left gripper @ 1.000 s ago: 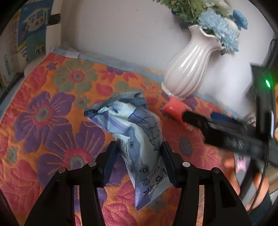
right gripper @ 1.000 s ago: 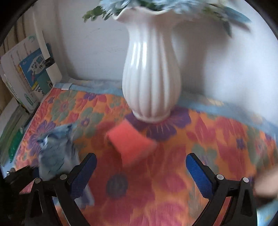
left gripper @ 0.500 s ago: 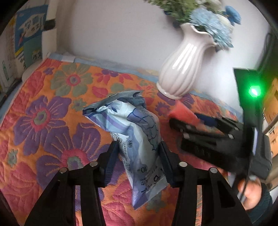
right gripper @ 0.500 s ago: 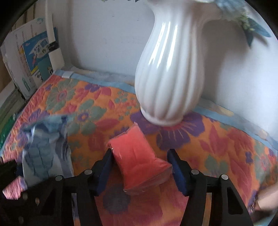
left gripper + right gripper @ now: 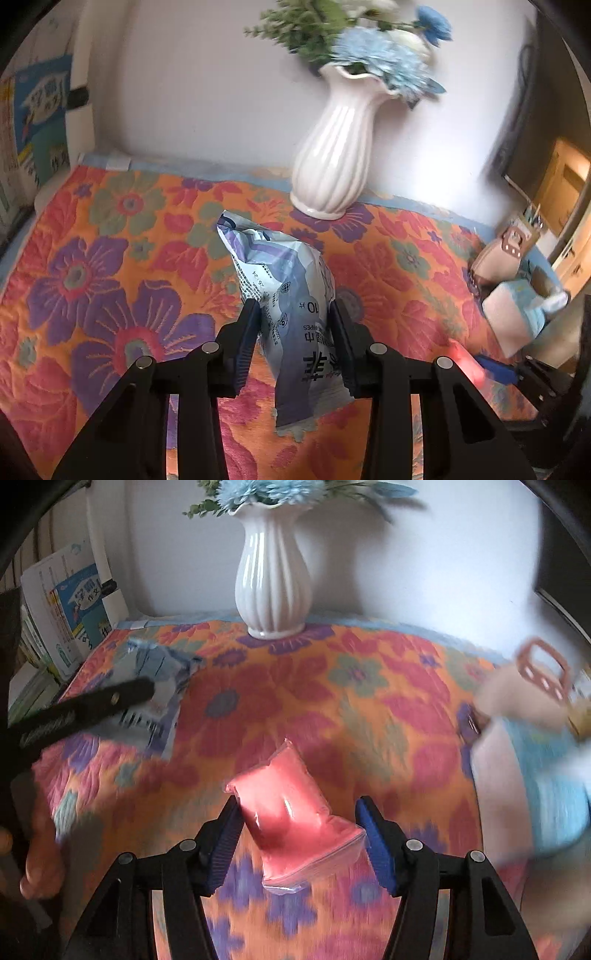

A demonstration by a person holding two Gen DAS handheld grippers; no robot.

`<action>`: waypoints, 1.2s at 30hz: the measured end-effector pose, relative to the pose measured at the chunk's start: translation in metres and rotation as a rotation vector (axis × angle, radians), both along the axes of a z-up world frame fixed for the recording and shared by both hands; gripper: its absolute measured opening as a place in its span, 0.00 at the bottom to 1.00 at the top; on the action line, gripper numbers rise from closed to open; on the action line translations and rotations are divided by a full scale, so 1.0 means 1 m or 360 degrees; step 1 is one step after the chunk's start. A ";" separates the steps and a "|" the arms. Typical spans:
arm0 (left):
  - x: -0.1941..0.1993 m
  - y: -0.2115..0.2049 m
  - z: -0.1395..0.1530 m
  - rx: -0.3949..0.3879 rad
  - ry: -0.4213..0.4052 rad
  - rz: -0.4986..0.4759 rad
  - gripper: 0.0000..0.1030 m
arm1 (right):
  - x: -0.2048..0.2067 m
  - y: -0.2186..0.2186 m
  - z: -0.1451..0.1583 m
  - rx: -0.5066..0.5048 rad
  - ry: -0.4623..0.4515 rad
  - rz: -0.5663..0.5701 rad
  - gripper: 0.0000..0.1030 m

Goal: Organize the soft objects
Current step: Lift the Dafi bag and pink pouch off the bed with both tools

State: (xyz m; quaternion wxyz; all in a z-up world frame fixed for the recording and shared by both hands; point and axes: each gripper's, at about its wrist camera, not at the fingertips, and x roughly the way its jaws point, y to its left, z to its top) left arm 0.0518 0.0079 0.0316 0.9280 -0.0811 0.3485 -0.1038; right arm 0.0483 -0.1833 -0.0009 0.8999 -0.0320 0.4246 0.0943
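A blue-and-white wipes pack (image 5: 284,280) stands between the pads of my left gripper (image 5: 293,310). The jaws are closing and the pads press on the pack's sides, holding it tilted above the floral cloth (image 5: 92,258). In the right wrist view the same wipes pack (image 5: 162,664) shows at the left under the left gripper's dark finger (image 5: 122,698). My right gripper (image 5: 297,808) is shut on a soft pink packet (image 5: 280,786), held clear of the cloth (image 5: 332,686). That packet appears as a red blur (image 5: 467,365) at the lower right of the left wrist view.
A white ribbed vase (image 5: 273,587) with blue flowers stands at the back against the wall. Books (image 5: 70,605) lean at the left edge. At the right sit a beige bag with a brown buckle (image 5: 539,668) and light blue soft goods (image 5: 517,306). A hand (image 5: 40,864) shows lower left.
The right gripper closed on the pink packet by the vase and carried it back and to the right. The left gripper tightened on the wipes pack, lifted it slightly and rolled it.
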 end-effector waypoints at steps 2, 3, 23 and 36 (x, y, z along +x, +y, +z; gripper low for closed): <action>-0.002 -0.002 0.000 0.0015 -0.0001 -0.0016 0.35 | -0.012 -0.001 0.001 -0.0025 -0.0011 -0.0031 0.59; -0.002 -0.002 0.000 -0.0003 0.0011 -0.0027 0.35 | -0.016 -0.002 0.003 -0.0016 -0.0019 -0.0034 0.59; 0.008 -0.002 -0.011 -0.0038 0.0106 -0.0075 0.38 | -0.038 -0.003 0.000 -0.0017 -0.0006 -0.0014 0.52; 0.006 -0.007 -0.013 0.0025 0.0085 -0.0085 0.38 | -0.040 0.005 0.000 -0.0061 -0.0012 0.0034 0.52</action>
